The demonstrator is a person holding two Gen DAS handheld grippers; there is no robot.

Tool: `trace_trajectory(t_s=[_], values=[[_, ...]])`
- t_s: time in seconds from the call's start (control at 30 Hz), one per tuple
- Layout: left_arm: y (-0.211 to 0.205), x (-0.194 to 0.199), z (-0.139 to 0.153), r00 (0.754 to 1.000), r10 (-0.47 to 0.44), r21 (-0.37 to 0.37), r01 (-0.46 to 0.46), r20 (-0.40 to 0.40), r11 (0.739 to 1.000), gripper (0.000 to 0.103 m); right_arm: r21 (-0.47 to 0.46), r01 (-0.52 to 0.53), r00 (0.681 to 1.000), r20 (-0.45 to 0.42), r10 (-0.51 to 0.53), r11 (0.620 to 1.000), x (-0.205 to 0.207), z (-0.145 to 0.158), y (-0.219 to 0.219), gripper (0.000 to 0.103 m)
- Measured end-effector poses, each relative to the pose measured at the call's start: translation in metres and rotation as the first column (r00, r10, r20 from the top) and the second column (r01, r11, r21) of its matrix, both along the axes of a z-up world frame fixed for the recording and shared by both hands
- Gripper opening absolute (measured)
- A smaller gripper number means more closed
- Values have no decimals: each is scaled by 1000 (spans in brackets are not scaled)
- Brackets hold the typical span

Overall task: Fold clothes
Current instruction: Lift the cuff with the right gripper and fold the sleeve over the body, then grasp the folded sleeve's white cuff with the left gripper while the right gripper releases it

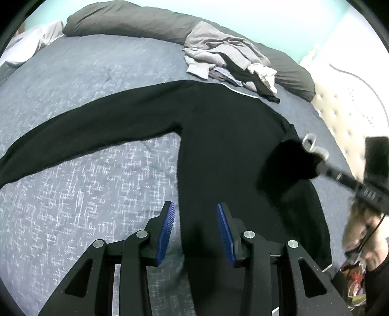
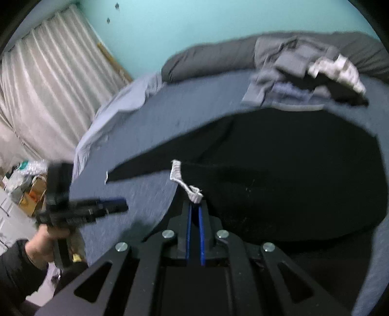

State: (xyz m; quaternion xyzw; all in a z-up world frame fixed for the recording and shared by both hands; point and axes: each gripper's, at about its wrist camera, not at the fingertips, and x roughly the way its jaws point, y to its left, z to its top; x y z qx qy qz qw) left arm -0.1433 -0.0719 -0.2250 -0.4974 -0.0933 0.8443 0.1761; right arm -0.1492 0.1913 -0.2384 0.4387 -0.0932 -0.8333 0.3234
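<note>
- Seen from the left wrist, the long black trousers (image 1: 218, 126) lie spread on the grey-blue woven bedspread (image 1: 85, 194), one leg stretched flat to the left and the other running down toward the camera; the left tongs (image 1: 195, 233) hang released above that nearer leg, blue pads apart, nothing between them; at the right the right tongs (image 1: 316, 155) carry a bunched black end of the garment with a white drawstring (image 1: 310, 141) showing, so I judge a first fold is only just under way; a heap of grey, black and white unfolded clothes (image 1: 228, 60) waits by the dark grey pillows (image 1: 136, 21), still to be done.
- Seen from the right wrist, the right tongs (image 2: 194, 206) are clenched on the white cord (image 2: 187, 187) and the black cloth at their tips; the black trousers (image 2: 279, 170) sprawl over the bed (image 2: 150, 109), unfolded for the most part; the left tongs (image 2: 114, 205) float open at the left in a person's hand (image 2: 46, 243); the blurred heap (image 2: 304, 73) lies beyond, untouched; most of the task remains.
</note>
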Motion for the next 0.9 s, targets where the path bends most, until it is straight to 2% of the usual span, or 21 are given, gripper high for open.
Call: trace_trajectory(t_s=[0.1,0.17,0.27,0.43,0.57,0.67,0.77,0.8,0.9], values=[[-2,0,-3,1000,1,-2,-1,5,1000,40,44,-15,999,37,13,999,7,-25,-12,5],[-2,0,-4,1000,0,-1,0,7,1000,40,41,-13,999,52,10,999,12,-34,-10,5],[2,-1,-6,1000,-9,0,9,9,1000,40,37,-18,999,50,16,999,19,-33,-12,5],[8,-2,-10,1000,-16,2,16,21,1000,40,6,-99,994,35,99,995,31,-21,-25,5],[15,-1,-12,999,-23,3,22,29,1000,41,45,-143,988,73,140,989,39,-37,-39,5],[23,1,-11,999,-41,-3,41,30,999,42,57,-133,985,121,125,989,39,-57,-40,7],[32,1,-13,997,-64,-19,65,36,998,45,53,-83,988,133,75,995,39,-63,-32,10],[35,1,-14,997,-73,-21,73,41,997,46,43,-66,990,129,60,997,39,-62,-27,15],[47,1,-20,993,-103,-28,105,50,994,46,-19,9,996,86,-7,1000,46,-50,1,44]])
